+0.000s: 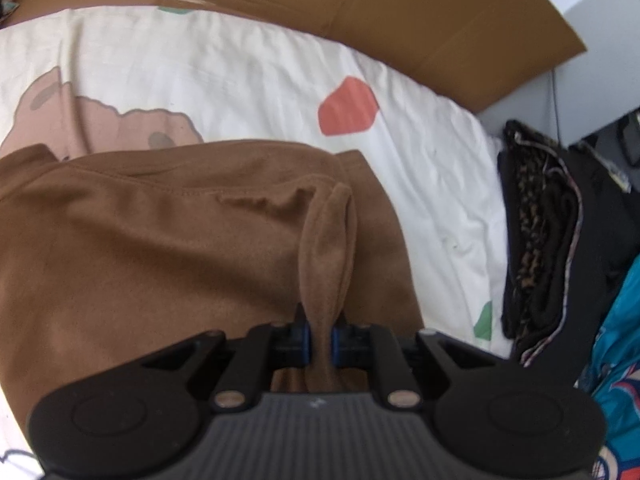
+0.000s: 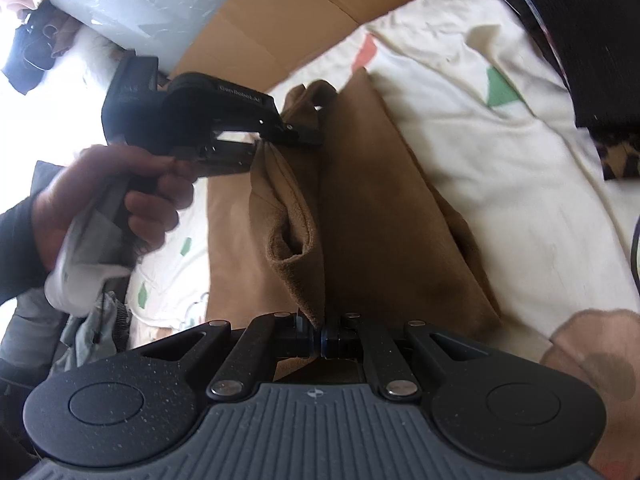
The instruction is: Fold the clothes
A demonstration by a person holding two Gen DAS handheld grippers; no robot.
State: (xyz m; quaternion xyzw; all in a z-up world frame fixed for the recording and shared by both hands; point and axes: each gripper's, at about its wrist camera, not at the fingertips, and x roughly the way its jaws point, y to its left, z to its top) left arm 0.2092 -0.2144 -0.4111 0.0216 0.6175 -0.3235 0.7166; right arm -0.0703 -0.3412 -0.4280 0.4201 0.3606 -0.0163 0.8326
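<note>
A: Fingers on the left gripper [image 1: 320,330] are clamped on a pinched ridge of the brown garment [image 1: 160,248]; fingers on the right gripper [image 2: 320,334] are pressed together on another edge of it.

B: Where's the garment?

A: On the bed, over the white printed sheet [image 1: 248,76], part-folded. The held edge hangs between the two grippers above the layer that lies flat.

B: Why two grips?

A: My read: holding both ends keeps the edge taut and straight, so the flap lands square on the lower layer.

B: Surroundings?

A: Cardboard [image 1: 440,12] sits at the far side of the bed. A dark folded stack [image 1: 536,232] sits at the sheet's edge, apart from the fold.
</note>
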